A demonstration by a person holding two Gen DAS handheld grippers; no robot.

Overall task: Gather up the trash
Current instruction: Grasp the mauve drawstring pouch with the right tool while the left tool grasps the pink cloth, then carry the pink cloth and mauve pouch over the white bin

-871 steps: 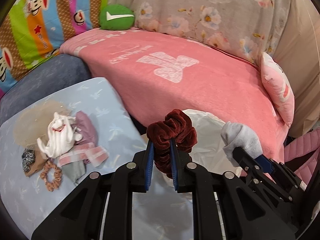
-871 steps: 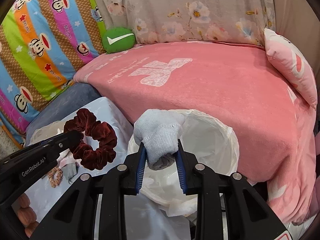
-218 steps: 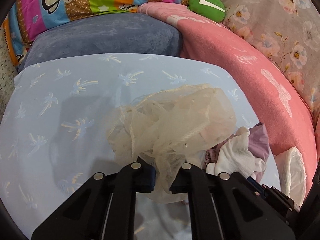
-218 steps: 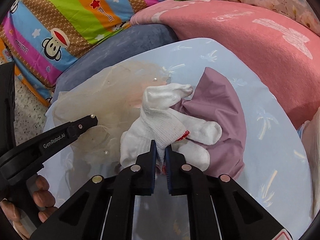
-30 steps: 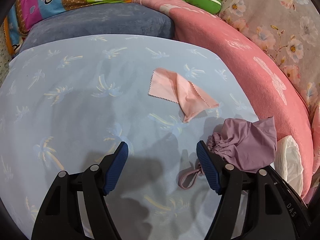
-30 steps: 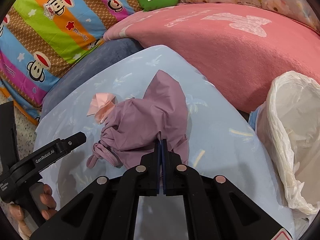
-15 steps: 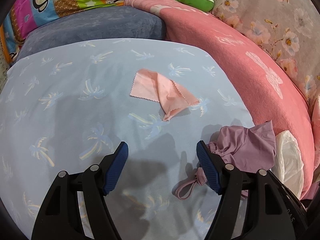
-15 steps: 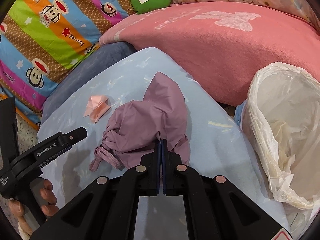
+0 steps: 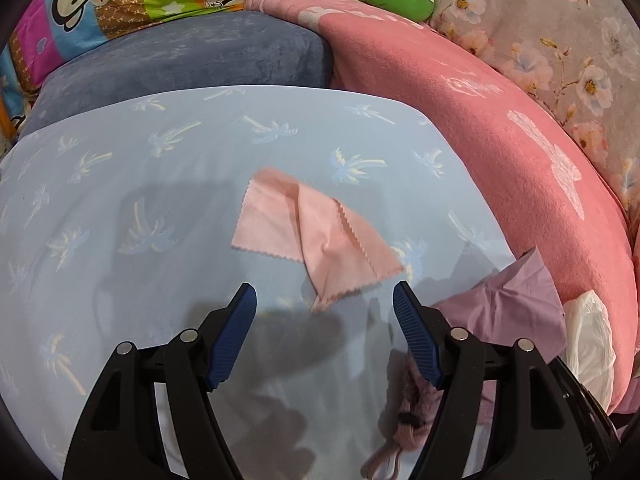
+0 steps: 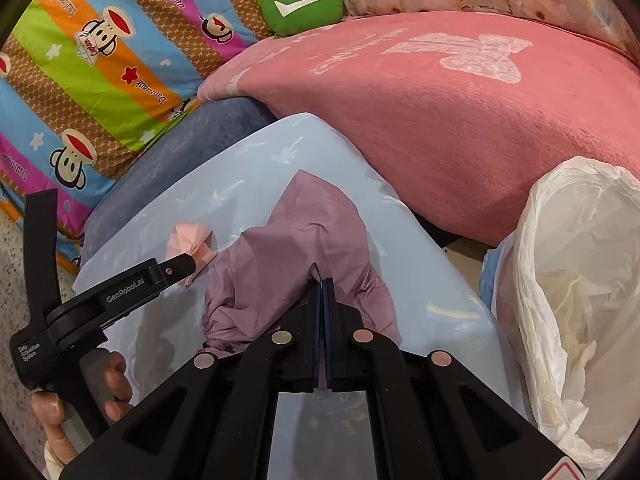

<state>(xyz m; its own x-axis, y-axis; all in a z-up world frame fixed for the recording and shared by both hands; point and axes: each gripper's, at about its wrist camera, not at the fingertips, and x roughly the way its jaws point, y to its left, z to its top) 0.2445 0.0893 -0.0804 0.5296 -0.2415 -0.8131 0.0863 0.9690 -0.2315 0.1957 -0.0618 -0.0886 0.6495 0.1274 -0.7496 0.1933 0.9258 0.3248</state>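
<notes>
- My left gripper [image 9: 324, 300] has slid closer to the pink cloth [image 9: 316, 236] than it was a moment ago. Its blue fingers [image 9: 236, 332] are spread wide, just short of the cloth's near corner.
- My right gripper [image 10: 322, 280] has its fingers pressed together on a fold of the purple pouch [image 10: 296, 268]. It has carried the pouch nearer the white trash bag [image 10: 576, 300], which now shows bigger.
- So I think the pouch goes in the bag next, and the pink cloth gets picked up.
- The pink cloth is thin, folded over, with zigzag edges. It lies flat on the blue palm-tree sheet [image 9: 140, 168].
- The pouch is soft and crumpled, with a drawstring [image 9: 384, 460] hanging down.
- The bag is crinkly plastic and stands open beside the pink blanket [image 10: 460, 120].
</notes>
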